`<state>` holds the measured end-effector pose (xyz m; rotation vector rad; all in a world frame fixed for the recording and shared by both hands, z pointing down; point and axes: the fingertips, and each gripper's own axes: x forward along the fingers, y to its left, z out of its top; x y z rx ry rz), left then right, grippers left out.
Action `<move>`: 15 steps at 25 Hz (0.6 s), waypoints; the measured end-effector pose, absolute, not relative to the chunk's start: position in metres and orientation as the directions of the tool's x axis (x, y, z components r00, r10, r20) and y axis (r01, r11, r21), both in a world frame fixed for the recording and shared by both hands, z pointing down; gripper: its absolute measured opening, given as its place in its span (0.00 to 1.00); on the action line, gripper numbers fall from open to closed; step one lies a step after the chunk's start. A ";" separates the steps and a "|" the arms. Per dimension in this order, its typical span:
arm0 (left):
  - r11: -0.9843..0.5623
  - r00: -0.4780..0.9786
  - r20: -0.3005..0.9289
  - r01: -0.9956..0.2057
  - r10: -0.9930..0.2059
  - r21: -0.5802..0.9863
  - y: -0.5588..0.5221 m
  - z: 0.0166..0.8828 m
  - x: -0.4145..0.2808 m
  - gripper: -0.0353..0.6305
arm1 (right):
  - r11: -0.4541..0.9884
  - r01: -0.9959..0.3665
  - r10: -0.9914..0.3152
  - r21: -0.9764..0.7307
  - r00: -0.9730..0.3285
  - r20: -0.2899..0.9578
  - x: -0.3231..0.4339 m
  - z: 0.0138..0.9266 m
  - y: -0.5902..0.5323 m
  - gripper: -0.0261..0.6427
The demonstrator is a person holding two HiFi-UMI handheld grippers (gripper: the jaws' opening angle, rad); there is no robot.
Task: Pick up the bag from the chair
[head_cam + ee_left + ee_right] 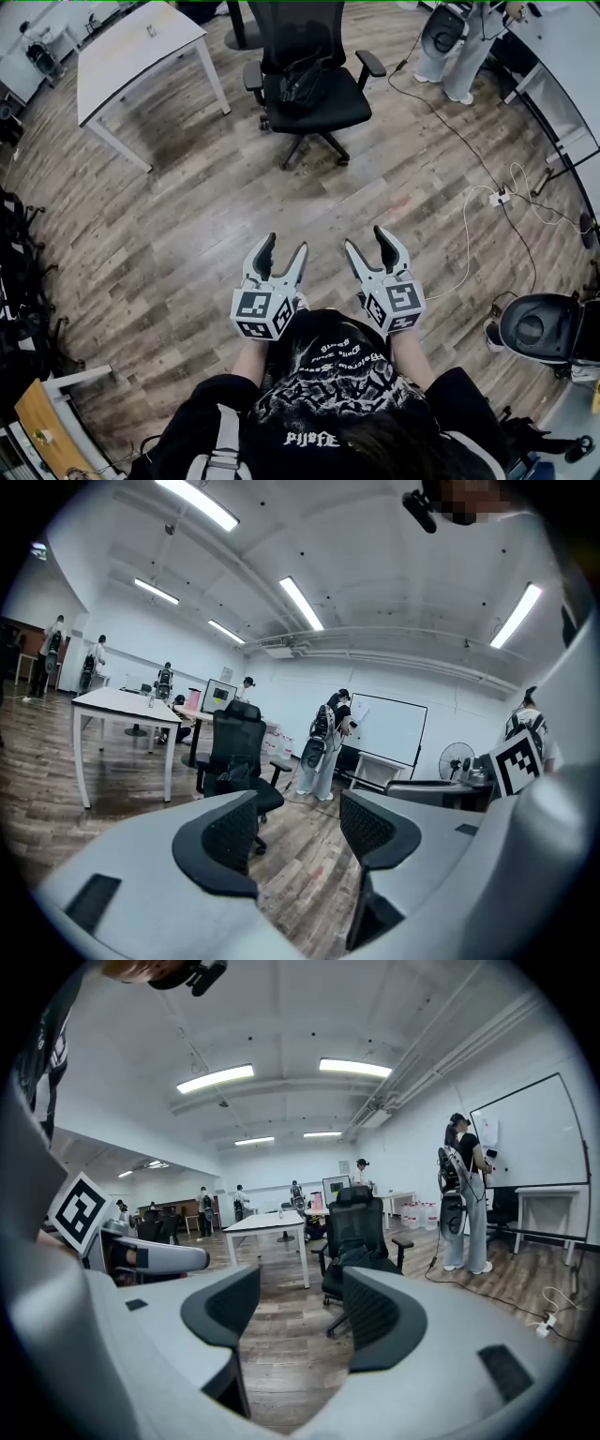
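A black bag (302, 82) lies on the seat of a black office chair (347, 108) at the far middle of the room. It also shows as a dark bundle, the bag (231, 776), on the chair (236, 747) in the left gripper view, and as the bag (357, 1258) on the chair (356, 1232) in the right gripper view. My left gripper (283, 251) and right gripper (368, 240) are held side by side in front of me, well short of the chair. Both stand open with nothing between their jaws.
A white table (131, 52) stands left of the chair. A person (459, 42) stands at the far right by a desk. A white cable and power strip (497, 197) trail over the wooden floor at right. A round black device (536, 328) sits near right.
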<state>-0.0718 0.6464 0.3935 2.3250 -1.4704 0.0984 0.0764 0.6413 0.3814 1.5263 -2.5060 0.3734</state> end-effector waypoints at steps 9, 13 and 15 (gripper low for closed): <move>-0.425 0.489 0.247 -0.863 -0.836 0.273 0.616 0.392 -0.096 0.47 | 0.428 -0.899 -0.852 -0.095 -0.436 0.289 0.042 0.380 0.615 0.55; -0.442 0.503 0.242 -0.857 -0.830 0.267 0.608 0.395 -0.105 0.47 | 0.418 -0.903 -0.856 -0.100 -0.429 0.288 0.029 0.383 0.611 0.55; -0.451 0.512 0.235 -0.851 -0.826 0.269 0.603 0.395 -0.106 0.47 | 0.414 -0.904 -0.856 -0.103 -0.426 0.294 0.027 0.387 0.610 0.55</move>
